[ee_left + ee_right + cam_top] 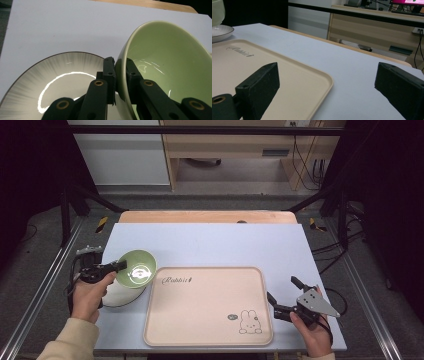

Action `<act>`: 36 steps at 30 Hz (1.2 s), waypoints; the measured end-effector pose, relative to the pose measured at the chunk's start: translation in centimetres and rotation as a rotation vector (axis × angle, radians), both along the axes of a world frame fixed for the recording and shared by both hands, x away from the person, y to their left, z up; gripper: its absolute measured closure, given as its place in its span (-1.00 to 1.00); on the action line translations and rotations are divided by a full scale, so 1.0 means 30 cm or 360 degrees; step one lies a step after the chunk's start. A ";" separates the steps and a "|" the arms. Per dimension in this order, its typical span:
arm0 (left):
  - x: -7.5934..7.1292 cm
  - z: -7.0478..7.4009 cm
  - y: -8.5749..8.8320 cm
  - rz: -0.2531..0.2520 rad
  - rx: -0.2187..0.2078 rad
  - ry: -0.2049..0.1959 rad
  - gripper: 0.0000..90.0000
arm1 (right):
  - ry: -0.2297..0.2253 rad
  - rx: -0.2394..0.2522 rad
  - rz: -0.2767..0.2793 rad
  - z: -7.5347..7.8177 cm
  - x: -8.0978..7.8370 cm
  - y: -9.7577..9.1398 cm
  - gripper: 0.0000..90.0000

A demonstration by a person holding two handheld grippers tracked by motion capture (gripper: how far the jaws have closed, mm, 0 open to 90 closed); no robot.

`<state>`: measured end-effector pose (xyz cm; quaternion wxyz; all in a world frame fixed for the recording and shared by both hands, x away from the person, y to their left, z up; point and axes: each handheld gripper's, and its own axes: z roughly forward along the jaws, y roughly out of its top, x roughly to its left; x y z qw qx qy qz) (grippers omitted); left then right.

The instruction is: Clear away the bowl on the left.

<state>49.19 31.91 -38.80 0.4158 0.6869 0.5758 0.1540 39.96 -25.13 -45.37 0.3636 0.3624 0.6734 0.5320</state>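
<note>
Left gripper (120,75) clamps the green bowl's (170,62) rim, tilted above the streaked plate (50,75) near the bench's (210,242) left edge. Right gripper (281,296) released beside the tray (205,305) lettered "Rabbit".

The bowl (136,268) is pale green inside and out, with a glossy glaze. The plate (53,82), at the near left, is white with fine grey radial streaks and a thin dark rim. The tray (207,306) is beige, with dark "Rabbit" script at its far left corner and a white rabbit figure at its near right corner. The table (210,245) is light grey-blue. Both grippers, left (120,265) and right (281,295), have black jaws.
</note>
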 end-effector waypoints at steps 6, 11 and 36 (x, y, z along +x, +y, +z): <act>0.001 0.012 -0.037 -0.0039 0.0000 -0.0005 0.83 | -0.0003 -0.0001 0.0001 0.001 0.000 -0.001 -0.87; -0.002 0.016 -0.065 -0.0077 -0.0001 -0.0010 0.83 | -0.0003 -0.0001 0.0001 0.001 0.000 -0.002 -0.87; -0.015 0.028 -0.274 -0.0299 0.0016 -0.0027 0.83 | -0.0004 -0.0001 0.0002 0.001 -0.001 -0.003 -0.87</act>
